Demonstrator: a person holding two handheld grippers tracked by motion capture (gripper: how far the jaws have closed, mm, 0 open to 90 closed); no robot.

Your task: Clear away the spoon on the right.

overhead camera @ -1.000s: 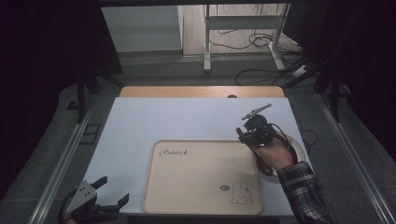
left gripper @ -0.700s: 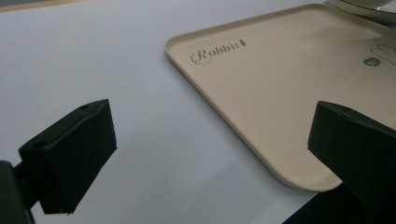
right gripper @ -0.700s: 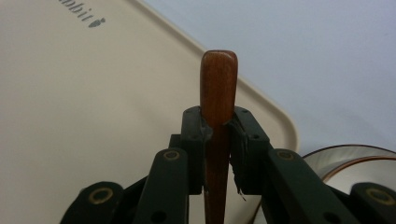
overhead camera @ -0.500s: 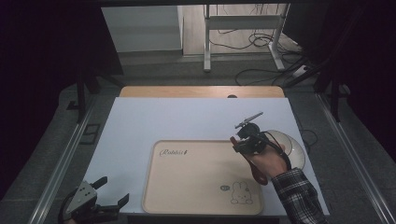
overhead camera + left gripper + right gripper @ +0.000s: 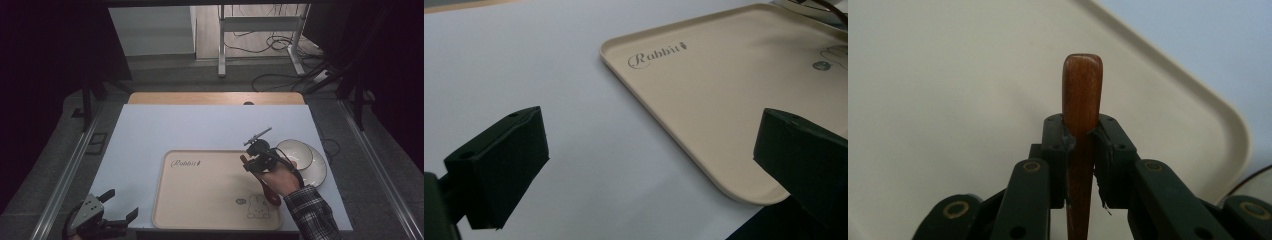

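Right gripper (image 5: 252, 162) has come in from the tray's right edge and dropped lower over the tray (image 5: 200, 210); left gripper (image 5: 112, 205) hasn't budged, parked off the near left corner of the white mat (image 5: 200, 125).

Right jaws are clamped narrow on a brown wooden handle (image 5: 1082, 85), which pokes out past the pads and points across the tray. From the high view it looks like a wooden spoon (image 5: 270, 192), its bowl end trailing back under the hand (image 5: 282, 180) toward the tray's near right corner, close to the rabbit print (image 5: 257, 207). Left jaws stand wide apart, nothing between them, aimed at the tray's near left corner.

Progress, as I read it: spoon is picked up and carried over the tray, so the grab is done. Setting it down and letting go are left. Two white bowls (image 5: 295, 152) sit just off the tray's right edge, one overlapping the other, and may come after.

Hard to tell:
- whether the spoon's bowl end touches the tray or hangs just above it; the hand covers part of it.
- bowls' insides are washed out, contents unclear.
- room around the table is dark.
- left hand is cut by the bottom edge of the high view.
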